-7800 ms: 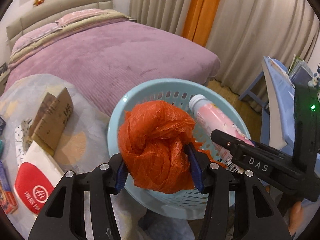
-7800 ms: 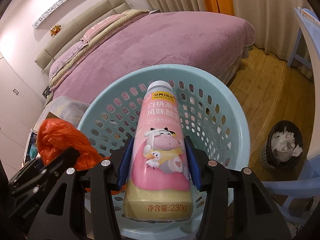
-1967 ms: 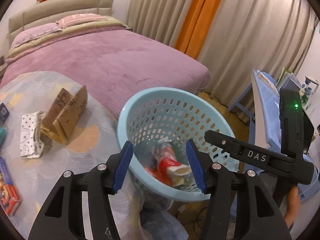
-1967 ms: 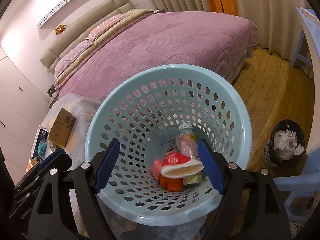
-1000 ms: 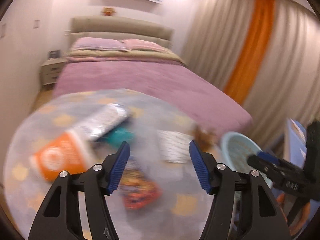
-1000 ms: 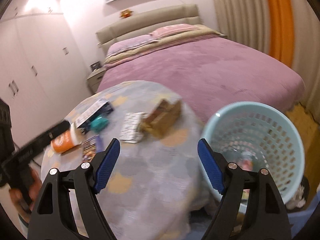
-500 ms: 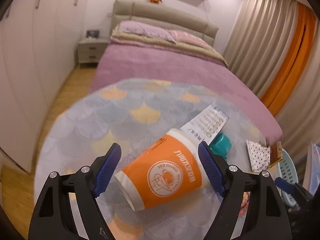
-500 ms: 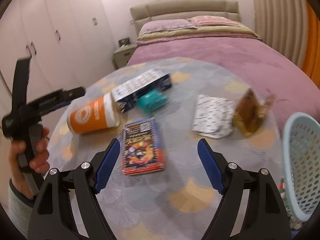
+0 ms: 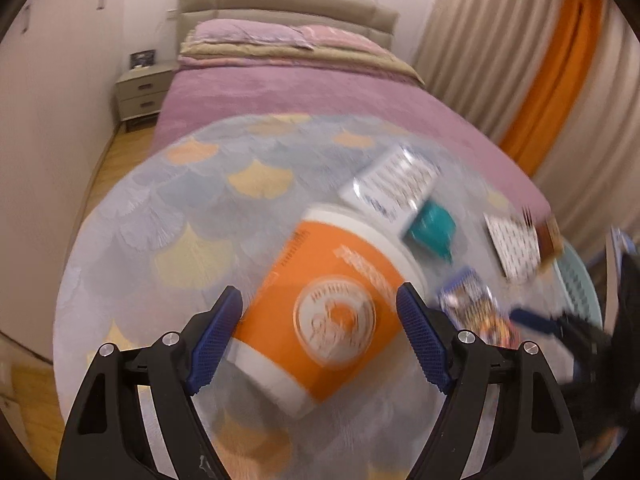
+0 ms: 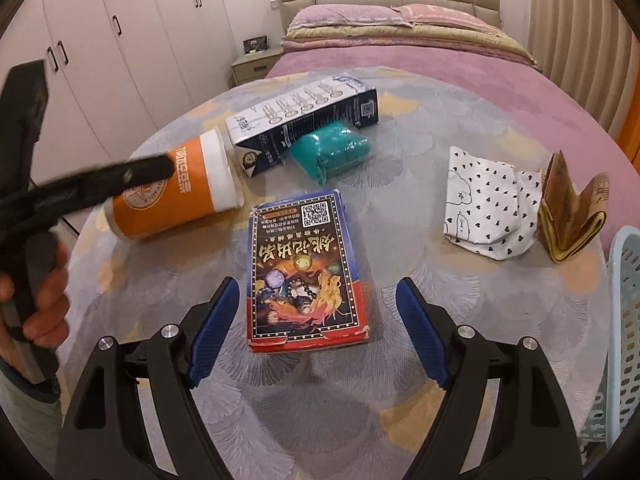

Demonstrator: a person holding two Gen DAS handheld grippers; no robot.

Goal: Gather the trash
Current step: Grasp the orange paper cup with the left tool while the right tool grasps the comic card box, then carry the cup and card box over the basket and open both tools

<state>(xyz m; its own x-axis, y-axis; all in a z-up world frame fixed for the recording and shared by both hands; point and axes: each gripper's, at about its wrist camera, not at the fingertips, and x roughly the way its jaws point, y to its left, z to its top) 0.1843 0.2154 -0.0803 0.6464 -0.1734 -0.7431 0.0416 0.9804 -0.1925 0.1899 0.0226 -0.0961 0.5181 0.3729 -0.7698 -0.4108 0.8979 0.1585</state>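
Two tools, both spread wide: left tool (image 9: pixel 320 334) straddles the orange cup (image 9: pixel 326 308) lying sideways (blurred view), right tool (image 10: pixel 318 330) brackets the red-blue box (image 10: pixel 304 272) mid-counter (image 10: pixel 420 264); basket (image 10: pixel 626 320) far right.

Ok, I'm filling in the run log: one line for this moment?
left gripper: open, around orange paper cup | right gripper: open, over red-blue card box | both on round table
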